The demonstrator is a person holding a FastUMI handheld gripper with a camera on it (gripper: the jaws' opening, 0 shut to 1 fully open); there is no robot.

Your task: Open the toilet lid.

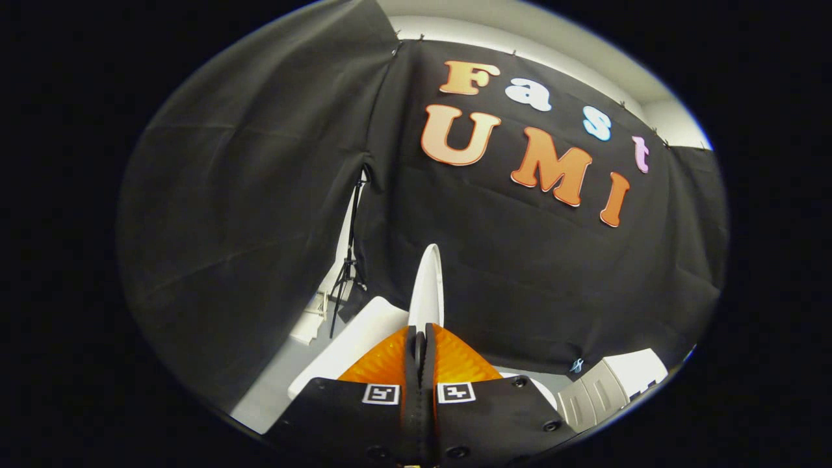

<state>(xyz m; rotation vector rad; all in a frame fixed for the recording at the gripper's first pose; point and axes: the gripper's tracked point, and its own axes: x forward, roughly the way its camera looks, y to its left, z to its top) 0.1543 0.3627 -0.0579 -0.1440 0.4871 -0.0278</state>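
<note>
Fingers [421,335] pressed together on the thin edge of the lid [427,286], one on each side, only a narrow dark slit between them. Lid raised, seen edge-on as a slim white blade rising straight up from between the tips and standing tall against the booth wall [260,195] beyond. Just left of the fingers, a broad white slab of the toilet [351,341], slanting down and away; hard to tell whether tank or seat. More white showing just right of the fingers, low down. Behind the toilet, at a gap where two cloth panels meet, a dark stand [348,273] on thin splayed legs, upright, well beyond the lid. Near its foot, a small pale object [316,311] on the grey floor [273,383], too small to make out. Off to the right, well apart from the lid, a light ribbed box [595,393] below the cloth's hem. Above the cloth, a pale band of ceiling [520,32].
</note>
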